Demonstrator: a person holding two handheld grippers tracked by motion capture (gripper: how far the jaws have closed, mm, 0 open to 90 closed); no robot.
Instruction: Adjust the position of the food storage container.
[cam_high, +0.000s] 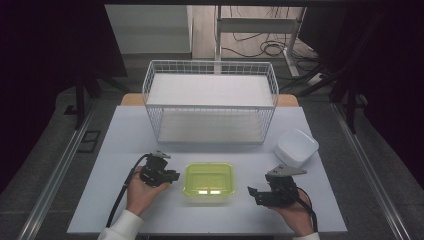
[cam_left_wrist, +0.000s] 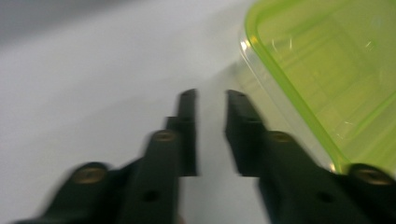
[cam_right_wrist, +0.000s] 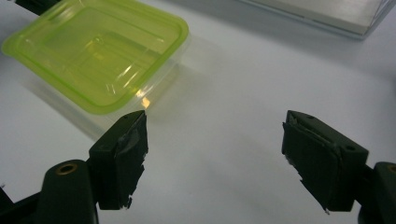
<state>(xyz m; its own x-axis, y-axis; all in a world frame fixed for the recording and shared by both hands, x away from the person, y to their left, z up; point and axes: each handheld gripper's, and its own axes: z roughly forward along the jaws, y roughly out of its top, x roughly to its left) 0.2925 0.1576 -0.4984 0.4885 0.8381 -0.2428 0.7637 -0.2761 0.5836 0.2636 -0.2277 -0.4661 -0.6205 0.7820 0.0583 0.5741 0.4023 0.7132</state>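
Green-lidded container (cam_high: 208, 181) at table's (cam_high: 125, 130) near edge, in front of wire basket (cam_high: 210, 100). Left gripper (cam_high: 174, 176) nearer, just beside container's left side, jaws slightly parted, nothing between. Right gripper (cam_high: 252, 192) off to container's right, apart, jaws wide, empty.

White sleeve cuffs show at the frame's bottom edge. The left gripper (cam_high: 175, 175) and right gripper (cam_high: 251, 192) are black. Each carries brass-coloured screws, a grey triangular plate and a black cable.
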